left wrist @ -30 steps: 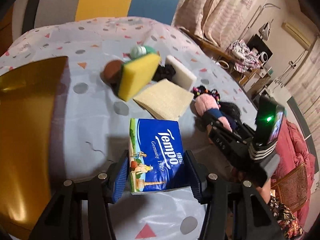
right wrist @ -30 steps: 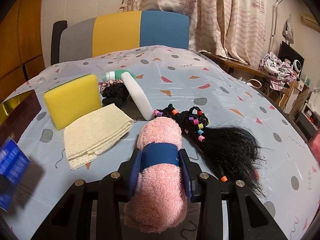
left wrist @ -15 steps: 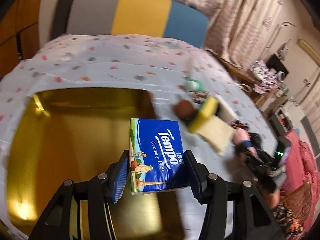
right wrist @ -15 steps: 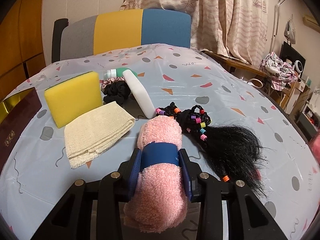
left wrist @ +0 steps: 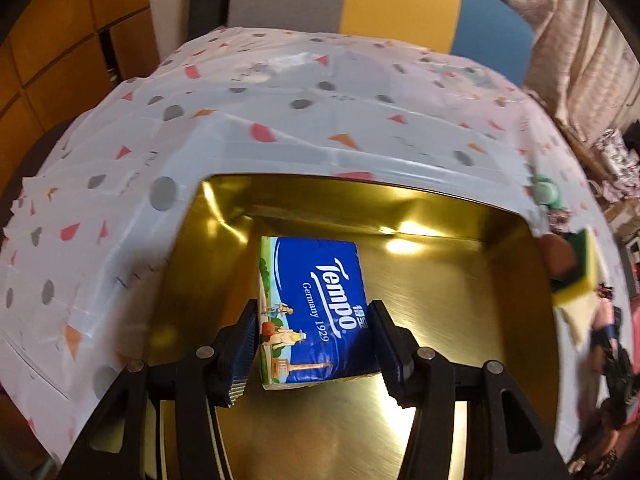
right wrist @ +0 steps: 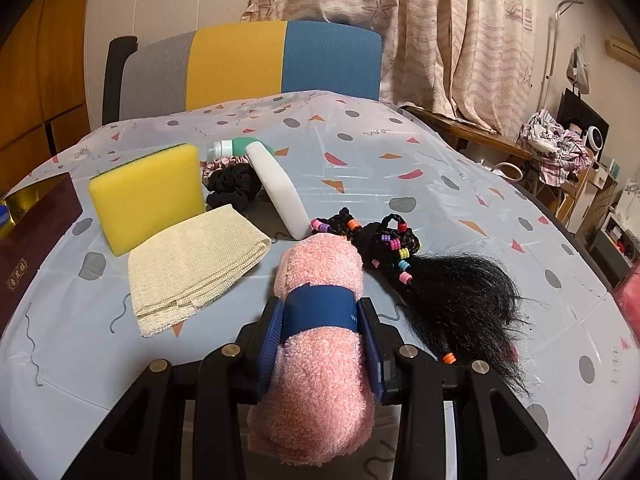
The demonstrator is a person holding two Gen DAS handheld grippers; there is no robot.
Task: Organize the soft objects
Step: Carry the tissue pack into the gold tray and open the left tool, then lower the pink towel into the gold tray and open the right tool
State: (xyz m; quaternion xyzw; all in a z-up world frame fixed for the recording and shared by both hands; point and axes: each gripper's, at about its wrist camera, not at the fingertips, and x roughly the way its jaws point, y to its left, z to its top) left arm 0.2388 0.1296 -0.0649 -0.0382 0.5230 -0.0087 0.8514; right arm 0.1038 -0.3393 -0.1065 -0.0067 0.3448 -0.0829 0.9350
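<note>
Directly between the jaws of the left gripper (left wrist: pixel 312 344), a blue Tempo tissue pack (left wrist: pixel 314 312) is clamped, both pads pressing its sides. The pack hangs over the shiny interior of a gold box (left wrist: pixel 460 300); whether its far end touches the box floor cannot be told. Beyond the jaws lies the patterned tablecloth (left wrist: pixel 280 120). Far off to the right of the jaws, blurred and cut off by the lens edge, are a yellow sponge (left wrist: pixel 588 268) and part of a green-capped bottle (left wrist: pixel 546 192).

The right gripper (right wrist: pixel 322 340) is closed on a rolled pink towel (right wrist: pixel 320 380) with a navy band (right wrist: pixel 322 308); the pads squeeze the band from both sides. The roll's near end hides the gripper's middle. Ahead of the jaws to the left lie a folded cream cloth (right wrist: pixel 192 264) and, behind it, the sponge standing on edge. Straight ahead is a white foam block (right wrist: pixel 280 192), with black scrunchies (right wrist: pixel 230 188) partly hidden behind the sponge. Just right of the jaws, touching the towel, is a black hairpiece with coloured beads (right wrist: pixel 440 288). At the far left, only the box's dark red outer wall and a gold strip of its rim are visible.
</note>
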